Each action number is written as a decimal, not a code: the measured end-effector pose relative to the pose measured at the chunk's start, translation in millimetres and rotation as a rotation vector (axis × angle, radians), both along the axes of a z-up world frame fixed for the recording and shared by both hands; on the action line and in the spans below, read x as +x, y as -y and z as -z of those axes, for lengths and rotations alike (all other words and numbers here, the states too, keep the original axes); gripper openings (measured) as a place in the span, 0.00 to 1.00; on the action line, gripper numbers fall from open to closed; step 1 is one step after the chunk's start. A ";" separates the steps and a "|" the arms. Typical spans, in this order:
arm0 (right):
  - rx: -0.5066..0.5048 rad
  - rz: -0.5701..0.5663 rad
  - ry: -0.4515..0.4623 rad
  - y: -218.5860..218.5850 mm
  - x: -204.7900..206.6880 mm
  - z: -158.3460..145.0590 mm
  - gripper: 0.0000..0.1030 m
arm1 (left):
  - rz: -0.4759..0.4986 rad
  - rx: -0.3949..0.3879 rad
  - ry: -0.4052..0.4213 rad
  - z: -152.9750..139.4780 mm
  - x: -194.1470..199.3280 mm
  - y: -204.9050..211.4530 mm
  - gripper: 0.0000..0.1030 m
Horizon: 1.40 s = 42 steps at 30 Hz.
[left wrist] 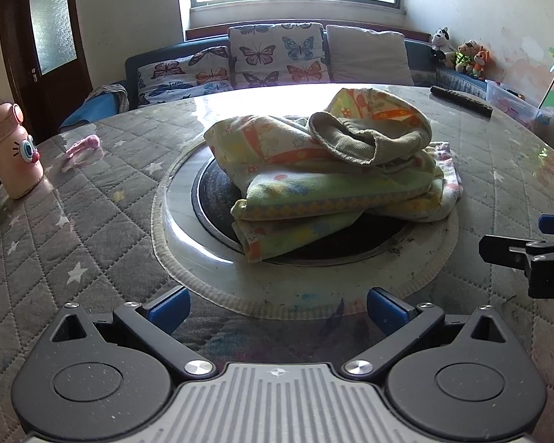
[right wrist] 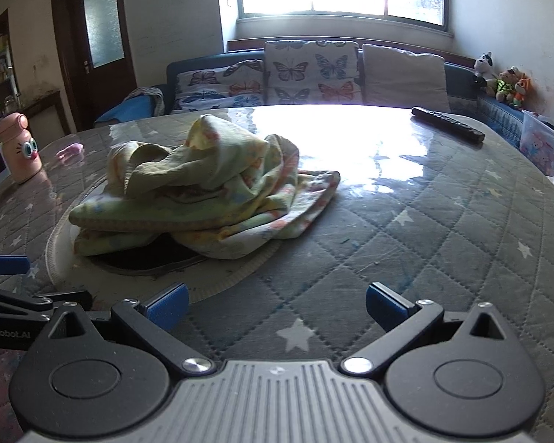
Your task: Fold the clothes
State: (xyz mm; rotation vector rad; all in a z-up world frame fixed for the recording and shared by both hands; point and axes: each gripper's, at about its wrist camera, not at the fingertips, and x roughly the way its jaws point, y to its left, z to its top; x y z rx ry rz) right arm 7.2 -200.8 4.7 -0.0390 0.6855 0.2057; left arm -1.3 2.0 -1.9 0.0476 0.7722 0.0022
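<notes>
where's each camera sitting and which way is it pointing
Left wrist: on the left gripper, low over the table, facing the clothes pile and window; own open fingers show, right gripper at right edge.
Right wrist: on the right gripper, facing likewise, pile ahead-left; left gripper at left edge.
Shared: pile, pink bottle, remote, sofa.

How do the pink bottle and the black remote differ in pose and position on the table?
The pink bottle stands upright at the far left edge; the black remote lies flat at the far right. The bottle is rounded with a cartoon face; the remote is a long dark bar. Both rest on the quilted table, apart from the crumpled clothes.
</notes>
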 end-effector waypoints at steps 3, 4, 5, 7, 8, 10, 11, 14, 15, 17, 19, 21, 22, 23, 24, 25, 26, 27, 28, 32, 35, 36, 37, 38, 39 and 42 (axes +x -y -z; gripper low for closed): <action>0.013 -0.019 -0.029 -2.7 3.5 0.4 1.00 | 0.001 0.001 -0.002 0.4 -2.5 -1.8 1.00; 0.021 -0.026 -0.034 -1.0 5.2 0.4 1.00 | 0.002 0.000 -0.001 0.3 -3.3 -3.3 1.00; 0.025 -0.030 -0.037 -0.6 5.7 0.5 1.00 | 0.002 -0.001 0.000 0.2 -4.2 -4.7 1.00; 0.026 -0.035 -0.038 -1.7 5.3 1.0 1.00 | 0.003 -0.003 0.003 0.1 -6.0 -8.2 1.00; 0.027 -0.038 -0.039 -2.2 5.2 1.3 1.00 | 0.003 -0.005 0.004 -0.1 -7.2 -11.2 1.00; 0.028 -0.043 -0.040 -3.2 4.8 1.7 1.00 | 0.003 -0.008 0.006 -0.4 -9.4 -17.0 1.00; 0.029 -0.046 -0.041 -3.7 4.6 2.0 1.00 | 0.003 0.000 0.003 0.7 -5.2 -12.8 1.00; 0.030 -0.054 -0.043 -5.2 4.0 2.7 1.00 | 0.007 0.032 -0.009 -1.0 2.2 5.8 1.00; 0.031 -0.055 -0.043 -5.5 4.0 2.8 1.00 | 0.007 0.033 -0.010 -1.3 2.3 6.1 1.00; 0.032 -0.057 -0.044 -6.0 4.2 2.5 1.00 | 0.006 0.034 -0.010 -1.7 2.7 6.1 1.00; 0.031 -0.057 -0.045 -6.2 4.7 2.2 1.00 | 0.005 0.034 -0.010 -2.1 3.2 5.6 1.00; 0.030 -0.058 -0.045 -6.7 5.1 2.2 1.00 | 0.004 0.035 -0.012 -1.5 4.1 6.4 1.00; 0.030 -0.058 -0.046 -6.9 5.4 2.5 1.00 | 0.004 0.036 -0.013 -1.4 4.3 6.4 1.00; 0.029 -0.058 -0.047 -7.4 5.7 2.8 1.00 | 0.004 0.036 -0.014 -1.3 4.5 6.5 1.00; 0.028 -0.059 -0.048 -7.9 6.0 2.8 1.00 | 0.005 0.037 -0.014 -1.2 4.7 6.7 1.00; 0.028 -0.060 -0.048 -8.4 6.1 2.8 1.00 | 0.005 0.037 -0.014 -1.2 5.0 6.9 1.00; 0.028 -0.060 -0.048 -8.8 6.3 2.7 1.00 | 0.006 0.038 -0.015 -1.1 5.2 7.1 1.00; 0.028 -0.061 -0.048 -9.2 6.4 2.6 1.00 | 0.006 0.038 -0.015 -1.1 5.3 7.3 1.00; 0.028 -0.061 -0.048 -9.4 6.6 2.6 1.00 | 0.006 0.039 -0.015 -1.2 5.4 7.3 1.00; 0.027 -0.060 -0.049 -9.9 7.7 2.8 1.00 | 0.004 0.039 -0.014 -1.6 6.2 7.1 1.00; 0.027 -0.060 -0.051 -10.3 9.1 2.9 1.00 | 0.004 0.040 -0.015 -1.7 7.6 7.3 1.00; 0.027 -0.060 -0.051 -10.5 9.5 2.9 1.00 | 0.003 0.040 -0.016 -1.8 8.0 7.4 1.00; 0.027 -0.060 -0.051 -10.8 9.6 2.8 1.00 | 0.003 0.040 -0.016 -1.9 8.2 7.4 1.00; 0.027 -0.061 -0.051 -11.1 9.6 2.7 1.00 | 0.003 0.040 -0.016 -1.9 8.5 7.5 1.00; 0.027 -0.062 -0.051 -11.4 9.6 2.4 1.00 | 0.003 0.040 -0.017 -1.9 8.8 7.5 1.00; 0.027 -0.062 -0.051 -11.8 10.4 2.1 1.00 | 0.002 0.042 -0.020 -1.6 10.0 7.7 1.00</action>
